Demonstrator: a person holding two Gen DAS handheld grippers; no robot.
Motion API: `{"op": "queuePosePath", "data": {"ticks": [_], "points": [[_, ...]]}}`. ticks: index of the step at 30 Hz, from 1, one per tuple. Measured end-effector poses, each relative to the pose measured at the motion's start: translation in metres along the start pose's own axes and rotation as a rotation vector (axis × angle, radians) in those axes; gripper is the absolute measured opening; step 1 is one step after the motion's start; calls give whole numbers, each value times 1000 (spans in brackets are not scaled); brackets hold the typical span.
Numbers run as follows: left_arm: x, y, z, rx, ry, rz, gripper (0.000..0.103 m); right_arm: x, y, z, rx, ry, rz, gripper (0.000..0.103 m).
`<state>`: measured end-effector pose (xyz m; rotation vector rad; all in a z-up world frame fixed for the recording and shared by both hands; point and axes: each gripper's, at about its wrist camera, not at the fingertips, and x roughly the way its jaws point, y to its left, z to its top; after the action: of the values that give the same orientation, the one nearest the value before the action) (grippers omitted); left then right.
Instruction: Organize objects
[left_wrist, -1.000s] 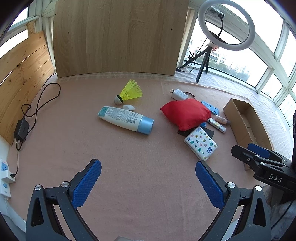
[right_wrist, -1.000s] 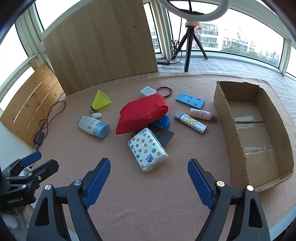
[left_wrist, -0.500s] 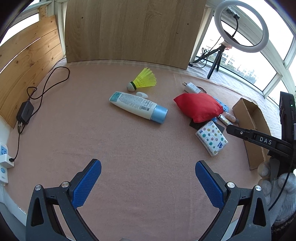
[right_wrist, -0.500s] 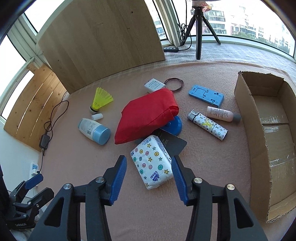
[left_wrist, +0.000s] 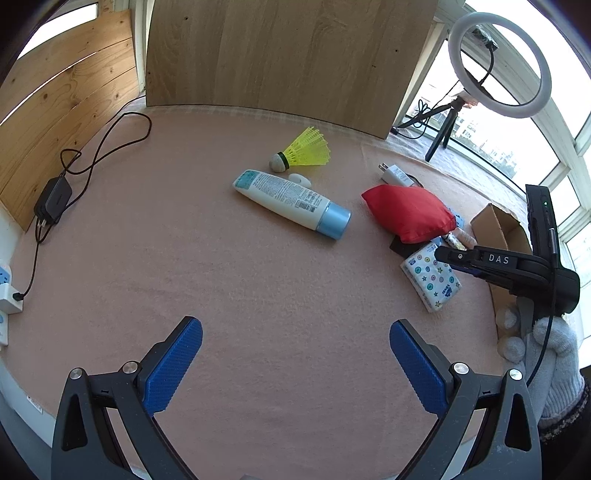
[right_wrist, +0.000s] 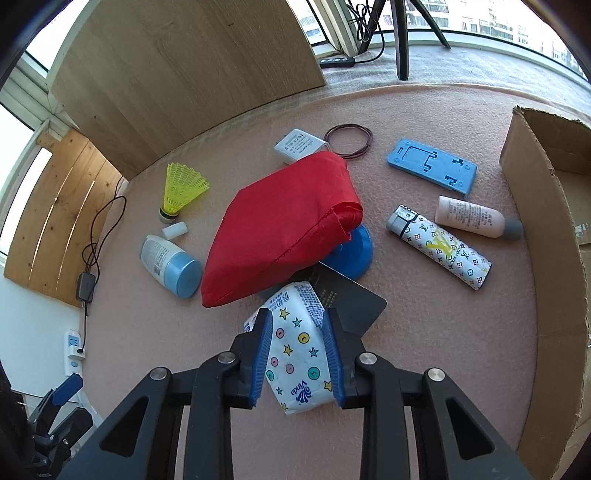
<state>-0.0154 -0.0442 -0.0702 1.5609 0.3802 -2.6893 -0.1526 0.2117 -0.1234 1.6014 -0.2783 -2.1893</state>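
A: Why does the cardboard box (right_wrist: 546, 258) sit open on the desk's (right_wrist: 424, 354) right?

B: Likely as the bin. Nearest it, the right gripper (right_wrist: 297, 354) has its fingers (right_wrist: 263, 349) pressed on both sides of the tissue pack (right_wrist: 295, 354), which lies at the near edge of the pile, beside the red pouch (right_wrist: 284, 229).

A: And the left gripper (left_wrist: 295, 365)?

B: Spread wide, empty, over bare desk. The pack is white, soft, printed with stars and dots.

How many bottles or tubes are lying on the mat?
3: the white tube with blue cap at left, the patterned bottle and the small pink bottle near the cardboard box. The red bag may hide others.
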Motion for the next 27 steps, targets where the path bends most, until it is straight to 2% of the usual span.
{"op": "queuePosePath", "data": {"ticks": [4, 20, 24, 26, 27], "points": [[3, 1, -1, 0, 1, 10, 102, 7, -2, -4, 25, 35, 34, 20], [16, -9, -5, 54, 15, -4, 102, 16, 22, -58, 39, 126, 132, 20], [23, -21, -7, 108, 15, -17, 102, 11, 23, -63, 49, 112, 135, 20], [30, -30, -7, 146, 23, -36, 102, 6, 20, -63, 63, 99, 135, 29], [34, -34, -7, 162, 29, -48, 102, 3, 19, -62, 65, 95, 137, 42]]}}
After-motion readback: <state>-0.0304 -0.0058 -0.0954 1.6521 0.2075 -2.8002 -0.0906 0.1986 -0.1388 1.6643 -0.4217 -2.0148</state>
